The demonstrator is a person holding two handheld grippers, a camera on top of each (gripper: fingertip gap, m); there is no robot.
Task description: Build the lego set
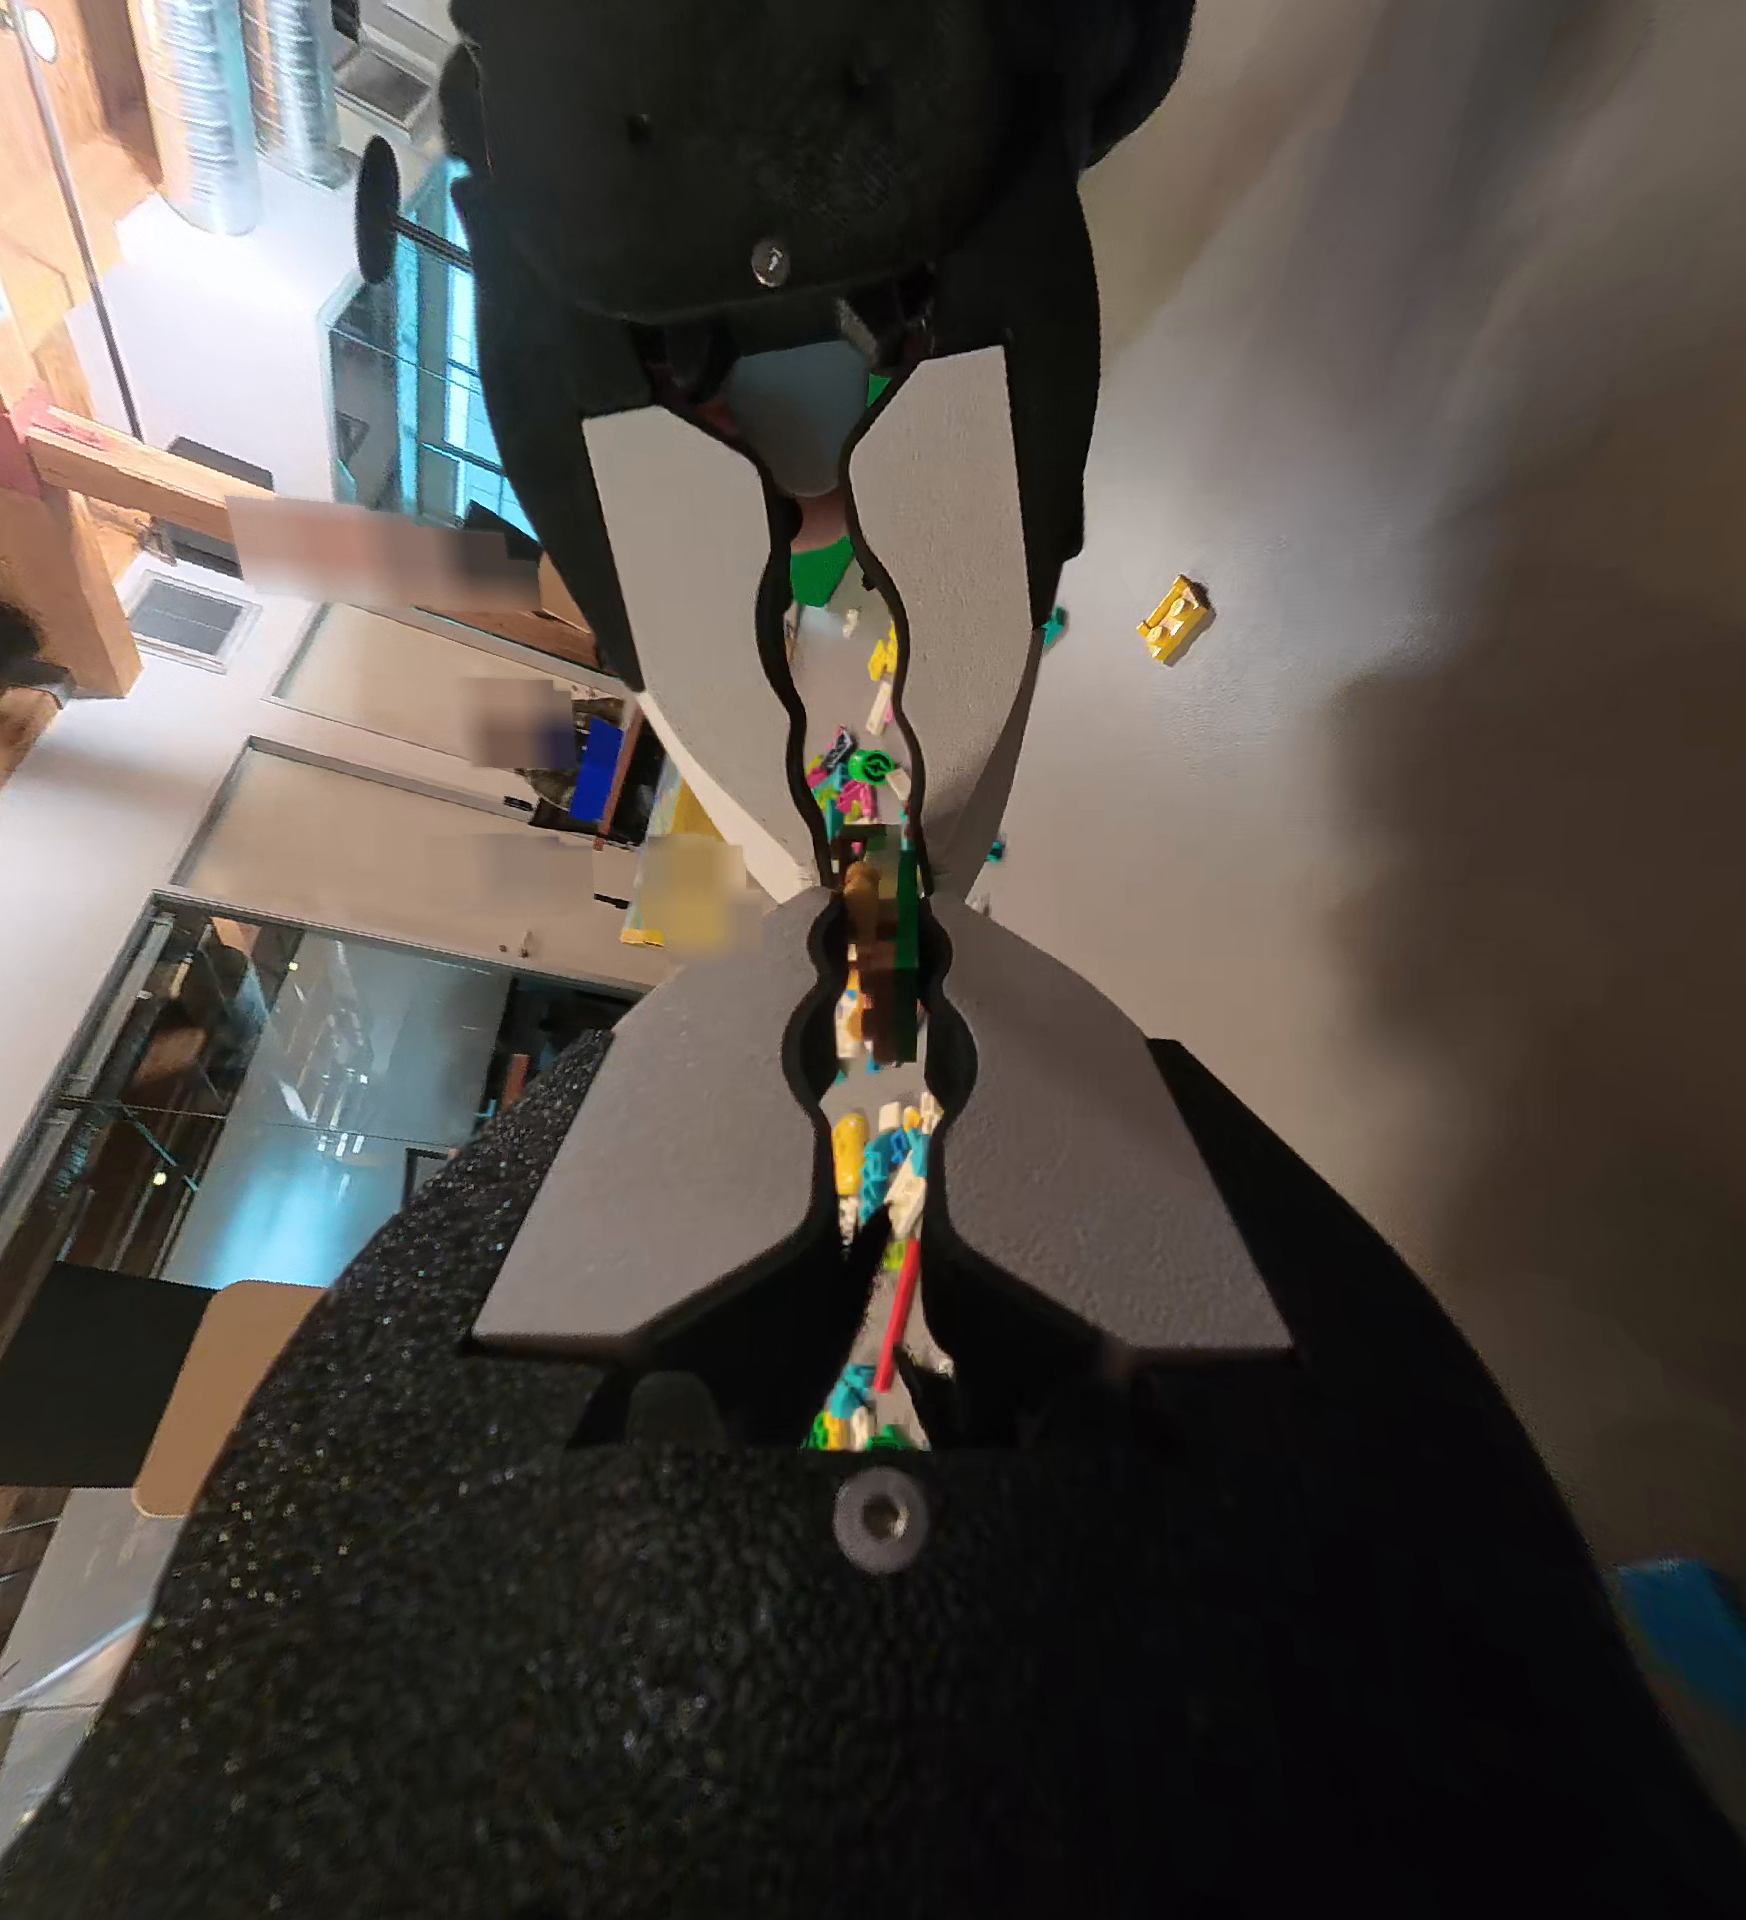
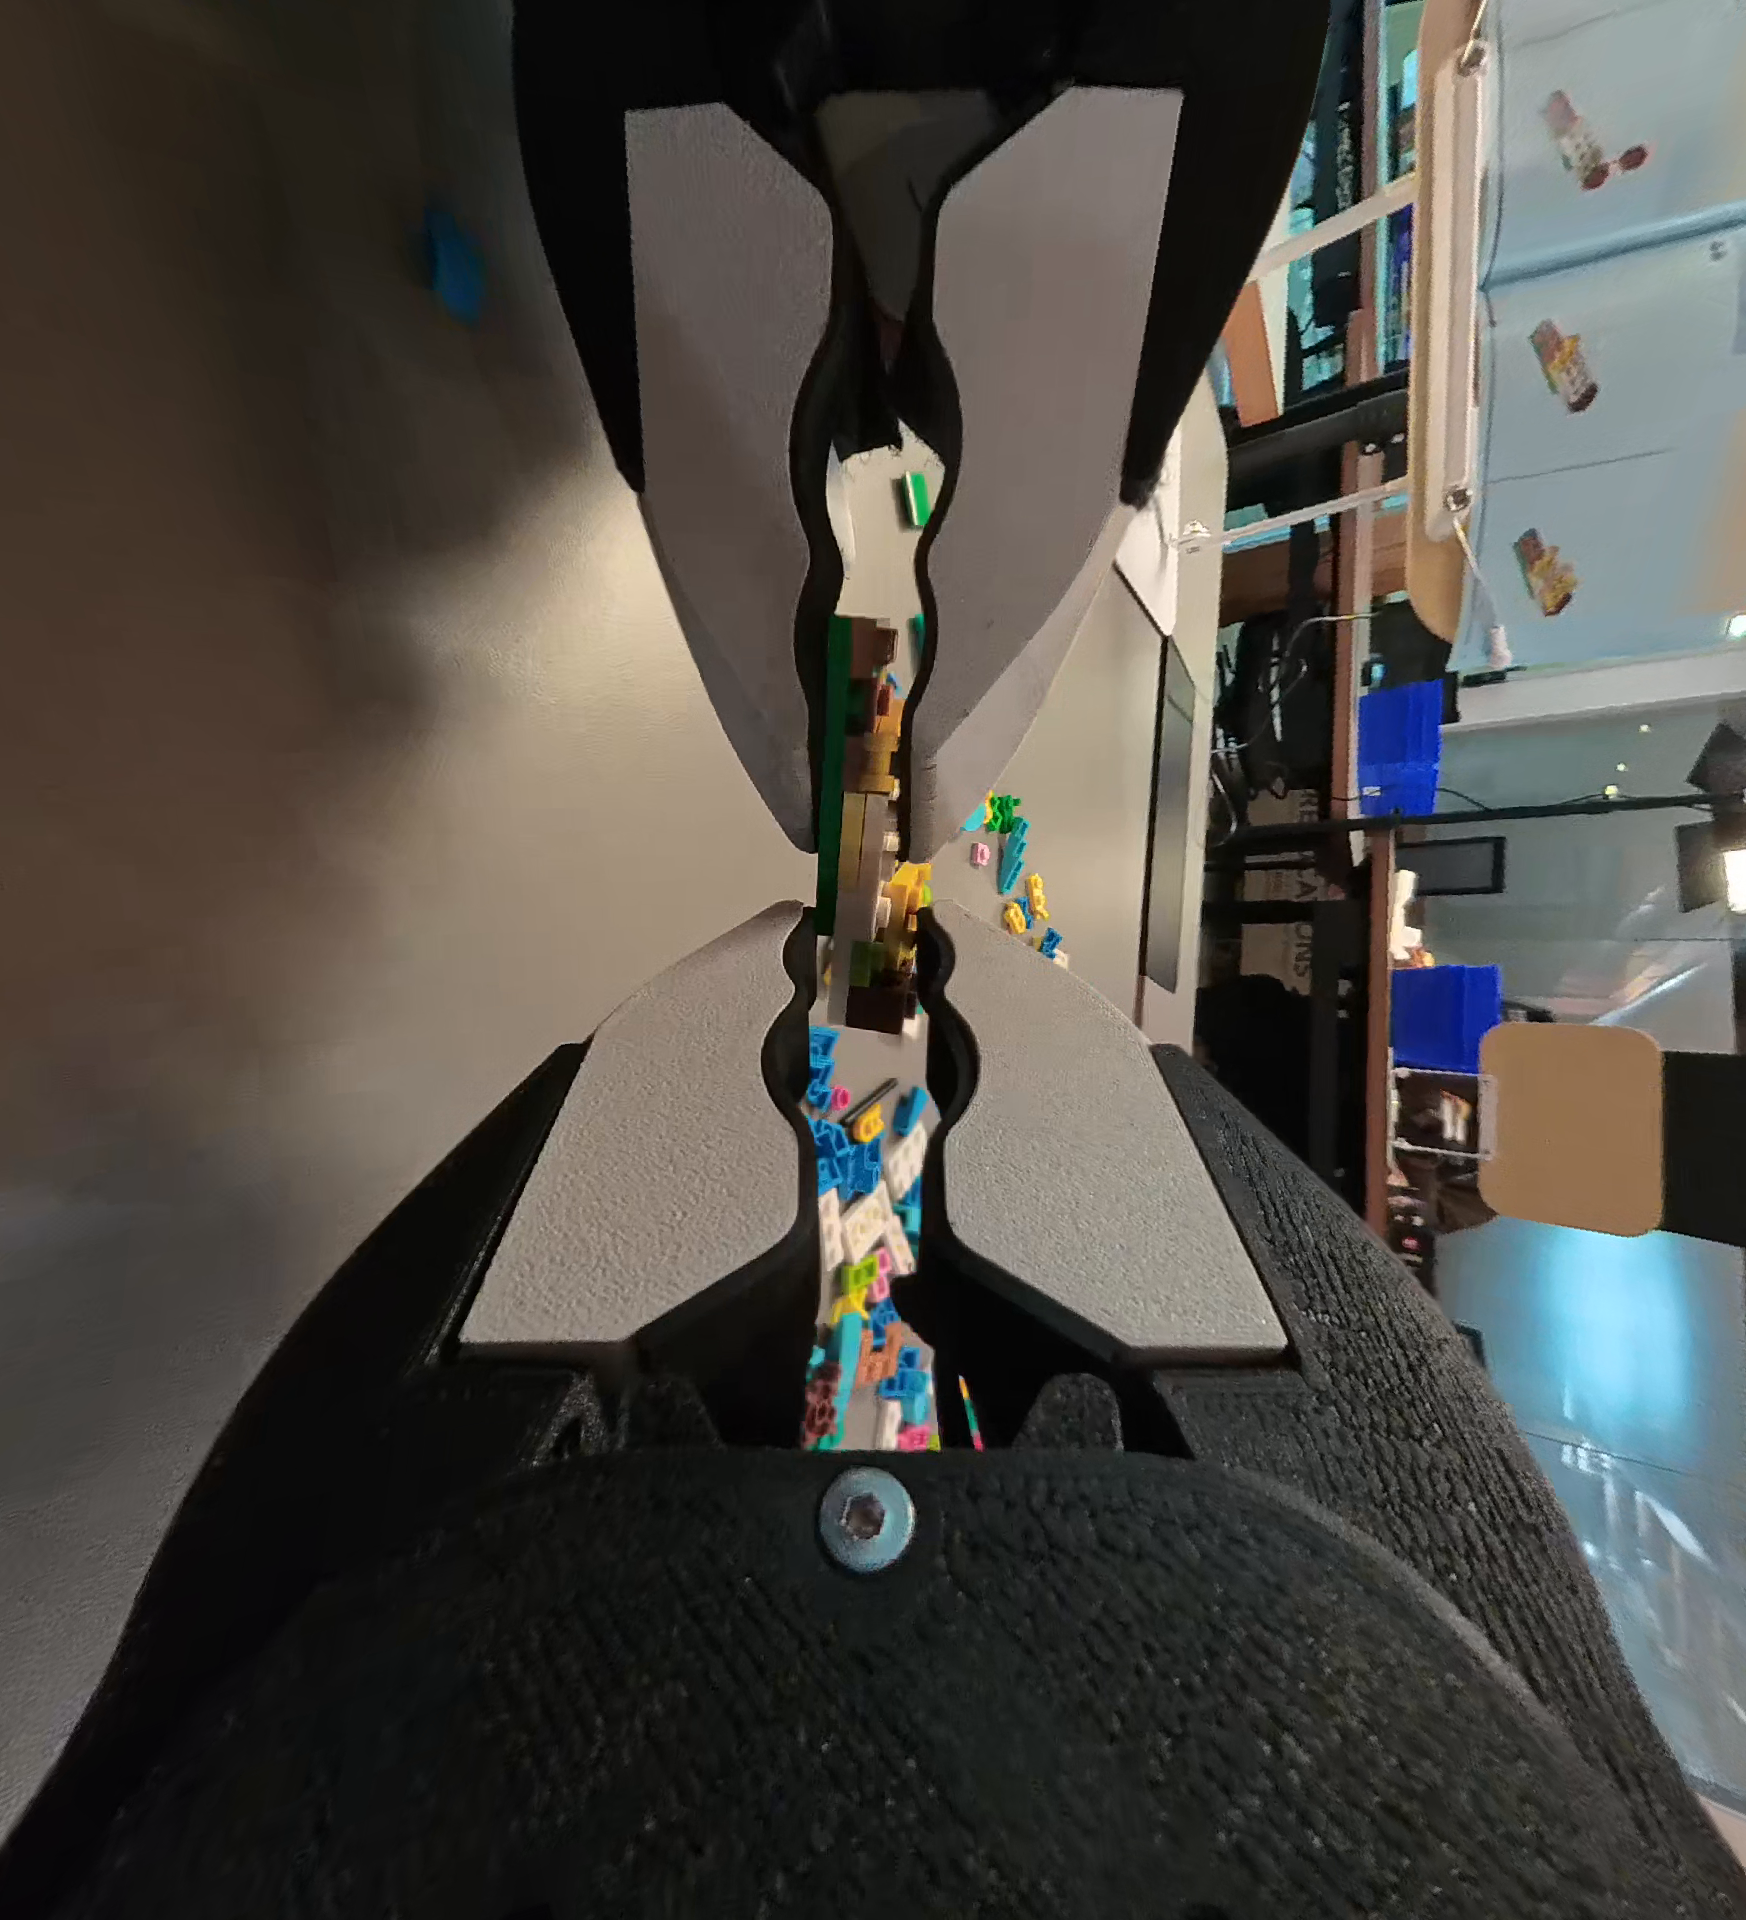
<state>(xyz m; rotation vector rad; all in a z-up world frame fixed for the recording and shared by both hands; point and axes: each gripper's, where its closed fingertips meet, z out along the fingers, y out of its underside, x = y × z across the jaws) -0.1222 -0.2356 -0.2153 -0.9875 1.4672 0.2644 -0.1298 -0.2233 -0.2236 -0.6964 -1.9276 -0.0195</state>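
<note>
Left hand-held gripper (image 1: 879,940): fingers drawn close, pinching the lego build (image 1: 884,977) by its green baseplate and brown stack; tip to tip with the other tool.
Right hand-held gripper (image 2: 864,935): fingers narrowed to a slim gap around the same lego build (image 2: 874,883); firm contact cannot be told.
Lego build: held between the two tools, above the bench (image 1: 1368,520).
Loose bricks (image 2: 864,1174): blue, white, pink and yellow, scattered on the bench beyond the fingers.
Yellow piece (image 1: 1175,620): lying alone, well apart from the scatter.
Green plate (image 2: 916,497): alone farther along the bench.
</note>
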